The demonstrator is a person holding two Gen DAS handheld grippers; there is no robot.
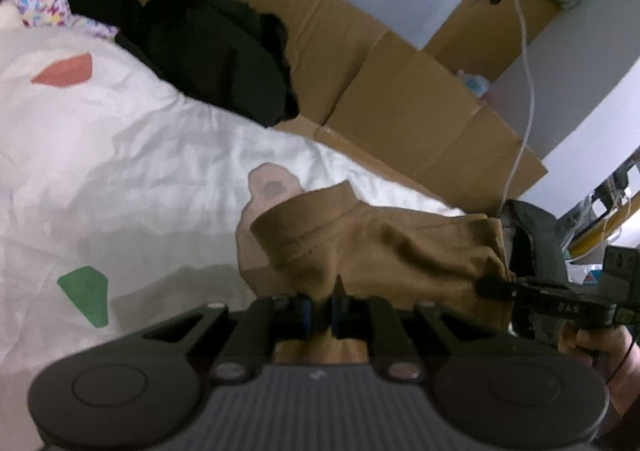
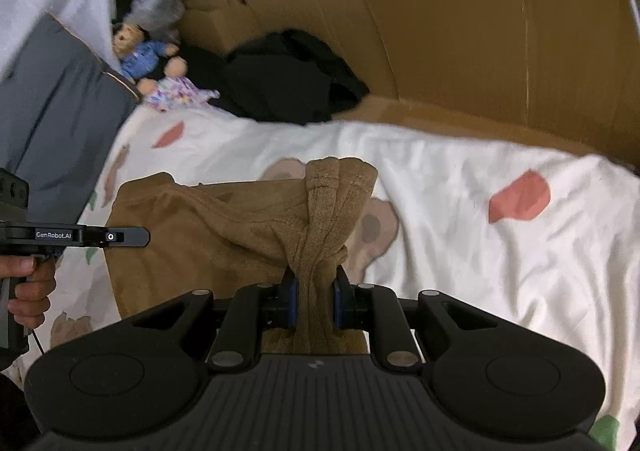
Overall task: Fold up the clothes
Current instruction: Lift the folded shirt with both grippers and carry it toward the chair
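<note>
Each claw is clamped on the brown garment (image 2: pixel 224 227), left claw (image 1: pixel 320 315) and right claw (image 2: pixel 316 305) pinching bunched edges above the bed (image 2: pixel 460 187); soft, light, floppy knit, best gripped at corners

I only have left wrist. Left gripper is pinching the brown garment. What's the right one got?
Observer: The right gripper is shut on a bunched ribbed part of the brown garment, gathered thick between its pads.
Operator: What's left of the garment, past my frame edge?
Observer: A grey cushion at the edge of the white patterned bedding.
Operator: I see only the feet of some toy, top left. What is it?
Observer: A small doll with grey hair and a blue top, lying beside the black clothing.
</note>
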